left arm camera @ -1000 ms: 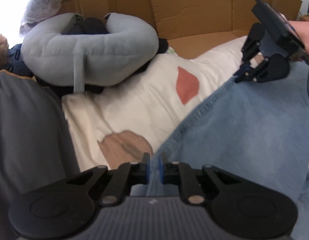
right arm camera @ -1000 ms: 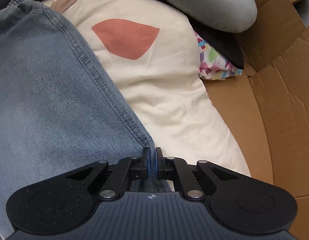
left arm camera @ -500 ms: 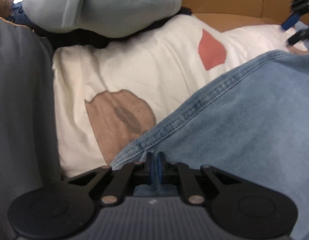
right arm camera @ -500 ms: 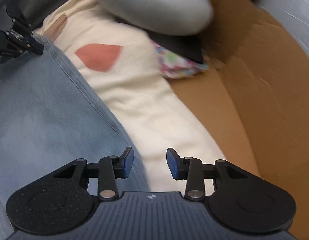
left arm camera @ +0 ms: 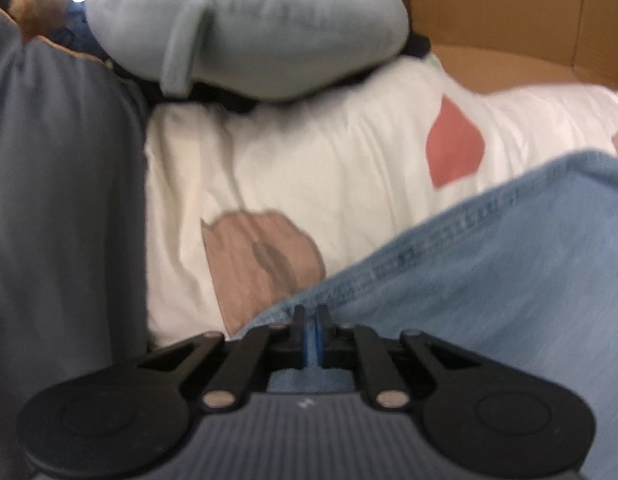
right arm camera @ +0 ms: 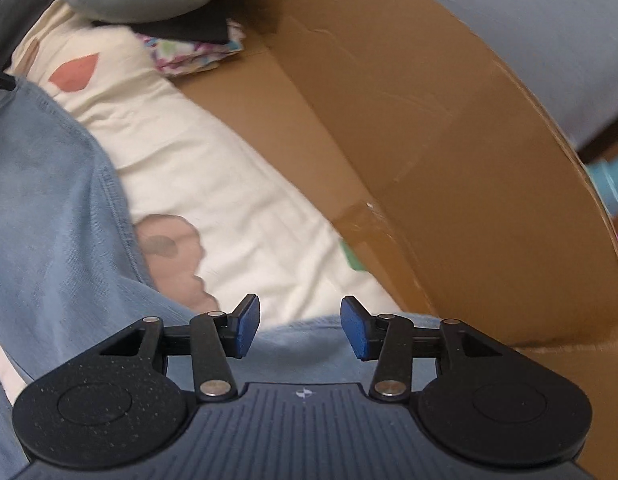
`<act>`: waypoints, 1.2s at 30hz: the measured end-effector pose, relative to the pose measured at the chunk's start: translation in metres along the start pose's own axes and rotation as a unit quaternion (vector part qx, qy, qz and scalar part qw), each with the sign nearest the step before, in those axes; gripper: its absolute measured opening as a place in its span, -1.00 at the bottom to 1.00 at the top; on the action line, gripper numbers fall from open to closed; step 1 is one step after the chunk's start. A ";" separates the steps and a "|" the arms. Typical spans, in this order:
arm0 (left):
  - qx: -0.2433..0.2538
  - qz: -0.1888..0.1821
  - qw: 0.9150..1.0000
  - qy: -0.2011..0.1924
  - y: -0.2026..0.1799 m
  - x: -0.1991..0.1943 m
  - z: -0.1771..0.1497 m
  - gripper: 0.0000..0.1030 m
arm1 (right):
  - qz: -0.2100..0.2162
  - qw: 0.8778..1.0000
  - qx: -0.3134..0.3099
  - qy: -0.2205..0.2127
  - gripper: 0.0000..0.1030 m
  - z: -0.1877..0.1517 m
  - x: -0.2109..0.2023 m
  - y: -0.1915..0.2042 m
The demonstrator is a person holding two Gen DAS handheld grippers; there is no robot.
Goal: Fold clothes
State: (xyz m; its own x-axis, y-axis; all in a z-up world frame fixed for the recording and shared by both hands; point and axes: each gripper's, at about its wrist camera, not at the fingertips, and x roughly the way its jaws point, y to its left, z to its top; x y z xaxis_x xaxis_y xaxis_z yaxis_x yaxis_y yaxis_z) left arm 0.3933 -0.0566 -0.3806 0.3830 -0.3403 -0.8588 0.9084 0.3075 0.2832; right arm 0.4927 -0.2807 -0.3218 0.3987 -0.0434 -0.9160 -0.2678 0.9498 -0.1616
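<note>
Light blue denim jeans [left arm camera: 489, 292] lie over a cream bedsheet [left arm camera: 309, 168] printed with red and brown shapes. My left gripper [left arm camera: 309, 320] is shut on the stitched hem edge of the jeans at the bottom middle of the left wrist view. In the right wrist view the jeans [right arm camera: 49, 208] fill the left side and run under the fingers. My right gripper [right arm camera: 300, 330] stands open just above the denim, with nothing between its blue pads [right arm camera: 245, 328].
A grey neck pillow [left arm camera: 245, 28] rests on dark clothes at the back. Grey fabric [left arm camera: 57, 208] covers the left. Cardboard walls [right arm camera: 429, 128] stand along the right and back. A colourful patterned cloth [right arm camera: 193, 54] lies by the cardboard.
My right gripper let go of the jeans edge, opened and drew back to the right. My left gripper stayed shut on the hem and moved closer to the neck pillow.
</note>
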 end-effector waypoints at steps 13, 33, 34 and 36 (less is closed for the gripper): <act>-0.030 0.002 1.000 -0.005 -0.088 -0.049 0.055 -0.52 | 0.073 0.990 0.106 -0.052 0.05 -0.092 -0.004 -0.038; 0.041 -0.079 0.996 0.022 -0.248 -0.049 0.115 -0.04 | 0.067 0.960 0.264 -0.057 0.06 -0.259 -0.005 -0.108; 0.038 -0.082 0.996 0.024 -0.251 -0.048 0.114 -0.04 | 0.066 0.959 0.270 -0.058 0.06 -0.263 -0.004 -0.110; 0.039 -0.088 0.995 0.027 -0.258 -0.047 0.111 -0.04 | 0.064 0.956 0.280 -0.060 0.06 -0.270 -0.003 -0.113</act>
State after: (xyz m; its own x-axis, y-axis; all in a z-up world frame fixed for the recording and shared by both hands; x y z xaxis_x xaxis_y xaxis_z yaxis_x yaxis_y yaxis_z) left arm 0.1599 -0.2181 -0.3658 0.2090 -0.3341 -0.9191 0.9718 0.1758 0.1570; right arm 0.2855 -0.4718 -0.4000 0.5009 0.0873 -0.8611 0.1773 0.9634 0.2008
